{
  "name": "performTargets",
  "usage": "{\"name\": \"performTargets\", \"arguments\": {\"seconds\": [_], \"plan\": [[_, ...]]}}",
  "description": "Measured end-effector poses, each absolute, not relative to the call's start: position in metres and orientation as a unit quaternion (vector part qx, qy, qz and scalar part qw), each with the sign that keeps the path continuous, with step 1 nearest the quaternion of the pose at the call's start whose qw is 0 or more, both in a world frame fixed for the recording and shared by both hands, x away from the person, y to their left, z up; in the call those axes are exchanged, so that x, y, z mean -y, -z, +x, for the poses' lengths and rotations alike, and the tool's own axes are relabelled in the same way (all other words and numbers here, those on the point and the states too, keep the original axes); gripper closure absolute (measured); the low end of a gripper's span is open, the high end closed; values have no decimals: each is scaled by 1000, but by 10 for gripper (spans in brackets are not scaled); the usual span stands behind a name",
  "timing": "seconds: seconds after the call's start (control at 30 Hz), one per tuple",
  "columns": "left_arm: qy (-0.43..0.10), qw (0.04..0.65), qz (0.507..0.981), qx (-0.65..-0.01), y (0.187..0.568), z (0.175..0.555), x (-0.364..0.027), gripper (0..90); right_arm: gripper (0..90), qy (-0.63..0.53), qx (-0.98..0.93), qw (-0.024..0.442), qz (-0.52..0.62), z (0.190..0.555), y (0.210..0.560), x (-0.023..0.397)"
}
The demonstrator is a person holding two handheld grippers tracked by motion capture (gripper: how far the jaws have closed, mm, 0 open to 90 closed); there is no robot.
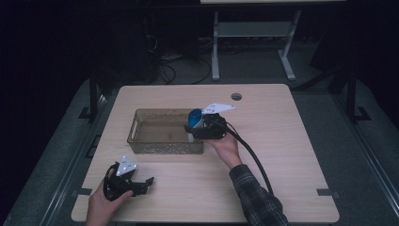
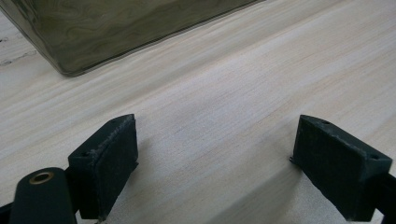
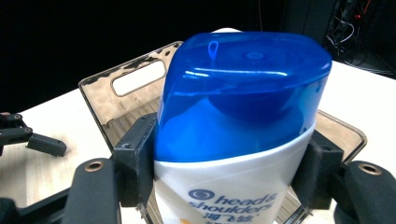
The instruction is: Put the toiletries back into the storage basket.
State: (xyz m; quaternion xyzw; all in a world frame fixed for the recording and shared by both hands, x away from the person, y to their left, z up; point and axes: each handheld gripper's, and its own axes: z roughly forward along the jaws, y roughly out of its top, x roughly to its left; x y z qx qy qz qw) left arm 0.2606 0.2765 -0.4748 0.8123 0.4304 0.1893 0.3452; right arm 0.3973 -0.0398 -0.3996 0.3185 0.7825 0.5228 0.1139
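Note:
A white shampoo bottle (image 3: 233, 140) with a blue cap (image 1: 194, 118) stands upright between the jaws of my right gripper (image 1: 197, 127), whose pads press on both its sides. It hangs over the right end of a smoky clear plastic bin (image 1: 141, 141) in the middle of the table. My left gripper (image 1: 143, 183) rests near the table's front left corner, jaws wide apart with bare wood between them (image 2: 215, 154). In the right gripper view the bin's handle slot (image 3: 138, 77) lies behind the bottle, and the left gripper (image 3: 44, 142) is at the far left.
The light wooden table (image 1: 282, 155) has a round cable hole (image 1: 236, 96) near its far edge. A corner of the bin (image 2: 70, 70) stands just ahead of the left gripper. Beyond the table are a white desk frame (image 1: 254, 42) and cables on a dark floor.

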Motion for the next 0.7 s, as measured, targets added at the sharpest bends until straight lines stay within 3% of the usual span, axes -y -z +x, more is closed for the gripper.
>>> {"name": "performTargets", "arguments": {"seconds": [0.3, 0.53, 0.7], "plan": [[-189, 345, 812, -430, 475, 261, -277, 129, 325, -516, -790, 118, 310, 395, 399, 38], [-189, 345, 812, -430, 475, 261, -277, 129, 135, -510, -794, 108, 314, 395, 399, 37], [-189, 345, 812, -430, 475, 261, -276, 129, 119, -519, -787, 106, 317, 394, 394, 41]]}}
